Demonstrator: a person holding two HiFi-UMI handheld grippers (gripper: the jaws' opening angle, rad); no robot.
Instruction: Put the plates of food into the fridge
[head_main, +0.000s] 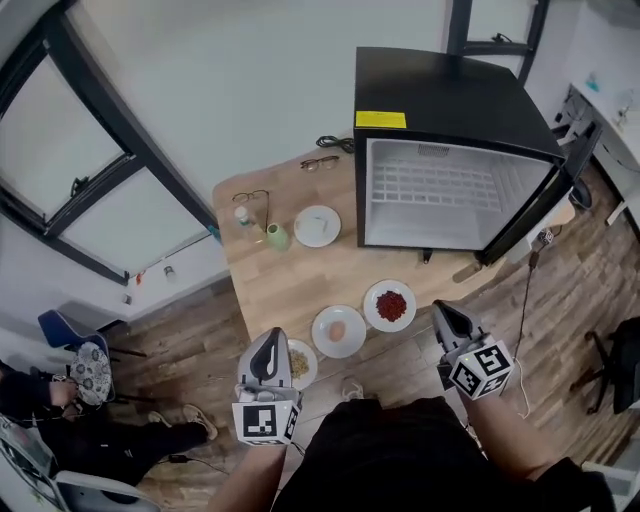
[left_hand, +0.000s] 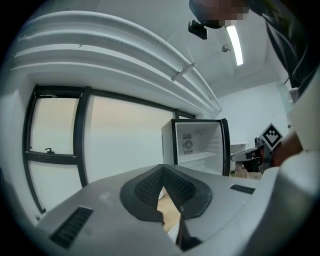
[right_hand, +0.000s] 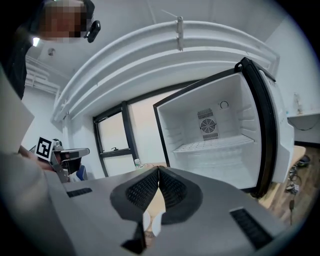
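Three plates of food stand near the front edge of the wooden table (head_main: 300, 280): one with red food (head_main: 390, 305), one with a pale round piece (head_main: 338, 331), and one with noodles (head_main: 300, 365) half hidden by my left gripper (head_main: 270, 350). A fourth white plate (head_main: 317, 226) lies farther back. The black mini fridge (head_main: 455, 160) stands open and empty at the table's right end. My left gripper (left_hand: 162, 168) is shut on nothing, above the noodle plate. My right gripper (head_main: 442, 312) (right_hand: 158, 169) is also shut and empty, right of the red-food plate and facing the fridge (right_hand: 220, 135).
A green cup (head_main: 277, 237), a small bottle (head_main: 243, 219) and two pairs of glasses (head_main: 251, 197) (head_main: 320, 162) lie at the back left of the table. The fridge door (head_main: 545, 200) swings out to the right. A cable (head_main: 525, 300) hangs off the right edge.
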